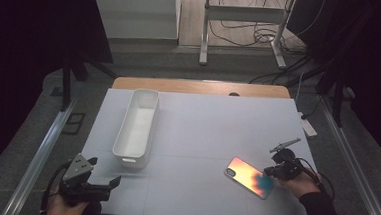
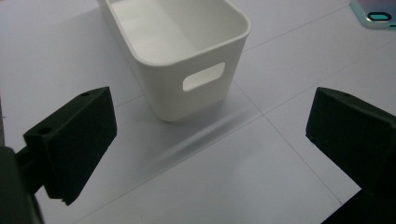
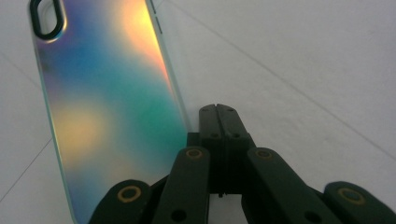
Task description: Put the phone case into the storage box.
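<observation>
An iridescent phone case (image 1: pixel 247 174) lies flat on the white table mat (image 1: pixel 202 133), right of centre. It is also seen close up (image 3: pixel 107 93), camera cut-out at the far end. My right gripper (image 1: pixel 269 171) rests low at the case's right long edge, its jaws pressed together (image 3: pixel 223 122) beside that edge with nothing between them. My left gripper (image 1: pixel 105 172) sits at the near left corner, open and empty (image 2: pixel 210 135). It faces the short handle end of a white oblong bin (image 1: pixel 131 160), which is empty (image 2: pixel 196 93). A corner of the phone case (image 2: pixel 376 14) shows farther off.
The bin runs lengthwise away from me on the left half of the mat. A wooden table edge (image 1: pixel 195 86) borders the far side. Beyond it stand a metal frame (image 1: pixel 243 35) and floor cables. A white power strip (image 1: pixel 308 127) lies off the right edge.
</observation>
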`<state>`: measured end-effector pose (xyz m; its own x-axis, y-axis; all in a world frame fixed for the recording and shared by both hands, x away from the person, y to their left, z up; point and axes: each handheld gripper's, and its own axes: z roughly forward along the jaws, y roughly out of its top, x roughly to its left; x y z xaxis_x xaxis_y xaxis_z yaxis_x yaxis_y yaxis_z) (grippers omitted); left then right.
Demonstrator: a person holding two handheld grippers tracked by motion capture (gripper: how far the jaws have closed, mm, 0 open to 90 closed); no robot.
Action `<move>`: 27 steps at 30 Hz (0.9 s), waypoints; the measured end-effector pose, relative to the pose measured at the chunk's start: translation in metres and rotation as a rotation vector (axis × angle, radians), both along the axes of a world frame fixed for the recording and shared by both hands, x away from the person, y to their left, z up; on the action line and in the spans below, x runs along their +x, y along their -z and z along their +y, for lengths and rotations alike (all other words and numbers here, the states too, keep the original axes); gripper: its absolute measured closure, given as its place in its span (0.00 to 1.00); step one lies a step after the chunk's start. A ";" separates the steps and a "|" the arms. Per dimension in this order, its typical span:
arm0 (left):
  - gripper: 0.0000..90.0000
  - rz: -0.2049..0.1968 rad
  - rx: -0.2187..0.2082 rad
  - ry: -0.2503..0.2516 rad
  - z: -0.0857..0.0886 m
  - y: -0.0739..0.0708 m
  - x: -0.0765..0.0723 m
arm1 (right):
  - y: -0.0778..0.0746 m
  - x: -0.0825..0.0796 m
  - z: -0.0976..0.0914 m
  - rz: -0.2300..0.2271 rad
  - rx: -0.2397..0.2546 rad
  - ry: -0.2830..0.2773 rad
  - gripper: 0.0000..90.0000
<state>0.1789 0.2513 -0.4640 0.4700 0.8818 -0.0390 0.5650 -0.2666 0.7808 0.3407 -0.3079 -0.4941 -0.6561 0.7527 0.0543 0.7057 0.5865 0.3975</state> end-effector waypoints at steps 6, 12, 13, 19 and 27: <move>0.03 0.001 0.002 0.001 0.000 0.000 0.000 | 0.000 -0.012 0.000 0.013 0.005 -0.018 0.99; 0.03 0.001 0.004 0.001 -0.001 0.000 0.000 | 0.000 -0.015 0.001 0.016 0.006 -0.017 0.99; 0.03 0.001 0.004 0.001 -0.001 0.000 0.000 | -0.001 -0.015 0.001 0.014 0.008 -0.015 0.99; 0.03 0.001 0.003 0.001 0.000 0.000 0.000 | -0.006 -0.018 0.000 -0.023 0.015 0.004 0.85; 0.03 0.003 0.004 0.000 -0.001 0.000 0.000 | -0.016 -0.024 -0.002 -0.093 0.035 0.007 0.63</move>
